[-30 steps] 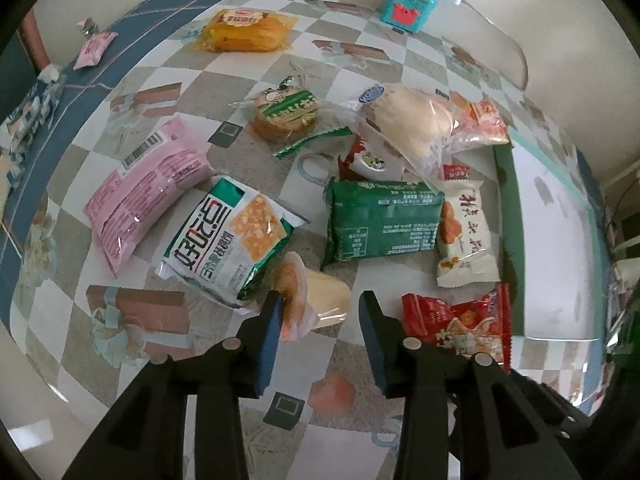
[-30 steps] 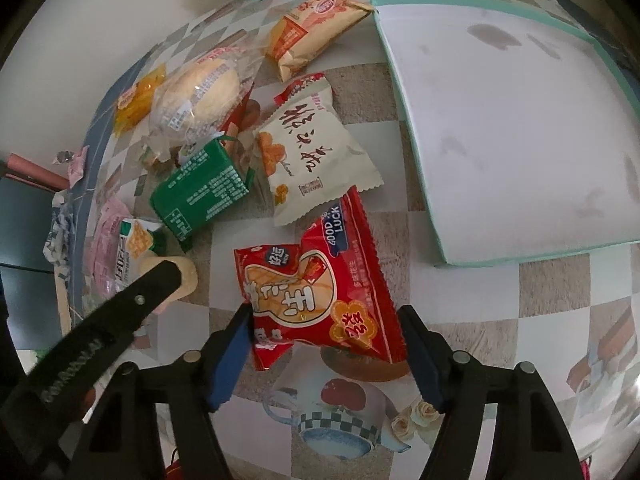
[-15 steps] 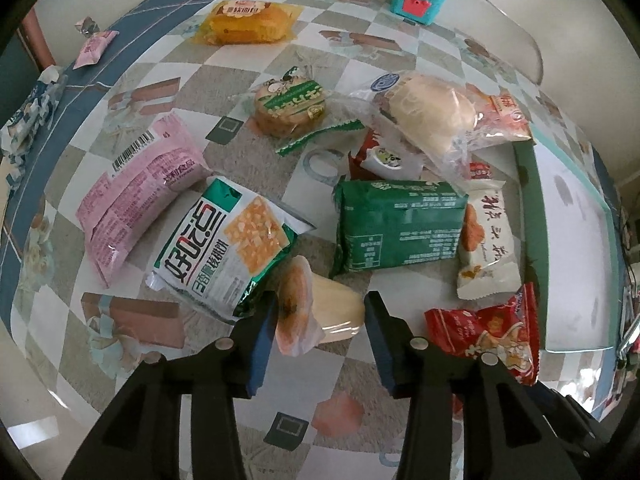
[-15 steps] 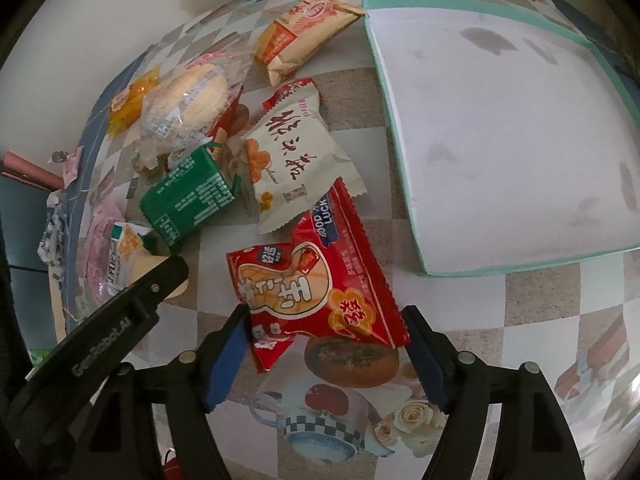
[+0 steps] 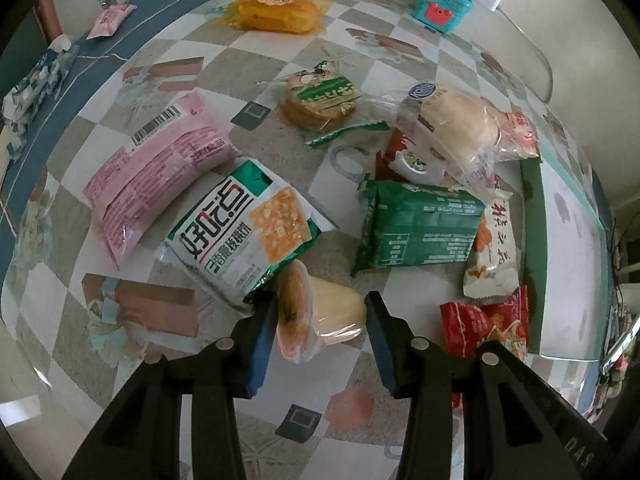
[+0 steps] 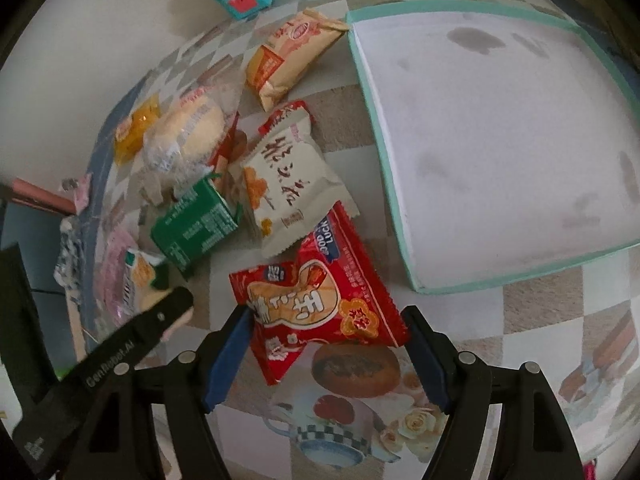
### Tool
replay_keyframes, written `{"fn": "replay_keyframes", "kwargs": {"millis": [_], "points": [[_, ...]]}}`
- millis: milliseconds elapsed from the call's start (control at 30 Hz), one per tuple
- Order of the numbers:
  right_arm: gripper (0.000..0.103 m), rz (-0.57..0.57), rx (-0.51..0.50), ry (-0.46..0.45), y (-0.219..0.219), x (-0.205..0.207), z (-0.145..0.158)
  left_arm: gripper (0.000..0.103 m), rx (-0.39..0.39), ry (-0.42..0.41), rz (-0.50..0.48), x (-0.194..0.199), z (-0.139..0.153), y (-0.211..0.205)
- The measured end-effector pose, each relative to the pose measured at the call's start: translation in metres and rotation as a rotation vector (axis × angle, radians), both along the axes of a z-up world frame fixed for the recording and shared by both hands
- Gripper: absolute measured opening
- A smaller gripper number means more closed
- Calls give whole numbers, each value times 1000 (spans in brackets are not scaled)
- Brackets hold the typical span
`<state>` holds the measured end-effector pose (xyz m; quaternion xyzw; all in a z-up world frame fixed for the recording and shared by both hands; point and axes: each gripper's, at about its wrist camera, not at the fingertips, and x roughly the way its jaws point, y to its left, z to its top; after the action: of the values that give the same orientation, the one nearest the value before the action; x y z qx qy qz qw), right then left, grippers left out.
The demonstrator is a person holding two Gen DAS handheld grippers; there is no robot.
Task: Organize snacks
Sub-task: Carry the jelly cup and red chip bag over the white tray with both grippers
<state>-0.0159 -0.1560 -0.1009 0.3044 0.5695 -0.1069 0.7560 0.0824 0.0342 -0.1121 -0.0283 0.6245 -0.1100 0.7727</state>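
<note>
None of the snacks sit in the white tray [image 6: 500, 140] yet. Left gripper [image 5: 320, 320] has its jaws open around the jelly cup [image 5: 320, 312] on the counter [image 5: 168, 360]. Right gripper [image 6: 326, 328] is open around the red bag [image 6: 316, 300].

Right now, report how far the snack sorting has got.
Done: nothing; the white tray holds no snacks. In hand: the left tool straddles the jelly cup, the right tool straddles the red peanut packet, both open. Left: every packet, including the green packet.
</note>
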Motion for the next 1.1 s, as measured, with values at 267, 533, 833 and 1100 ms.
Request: {"fn": "replay_keyframes", "kwargs": {"millis": [267, 533, 833, 1100], "points": [[82, -73, 84, -49, -4, -1, -7, 46, -17, 5, -6, 2, -4, 11], [60, -48, 63, -75, 5, 3, -5, 46, -16, 5, -7, -4, 0, 13], [57, -24, 58, -102, 10, 1, 6, 45, -9, 15, -5, -15, 5, 16], [57, -39, 105, -154, 2, -9, 25, 42, 11, -24, -6, -32, 25, 17]]}}
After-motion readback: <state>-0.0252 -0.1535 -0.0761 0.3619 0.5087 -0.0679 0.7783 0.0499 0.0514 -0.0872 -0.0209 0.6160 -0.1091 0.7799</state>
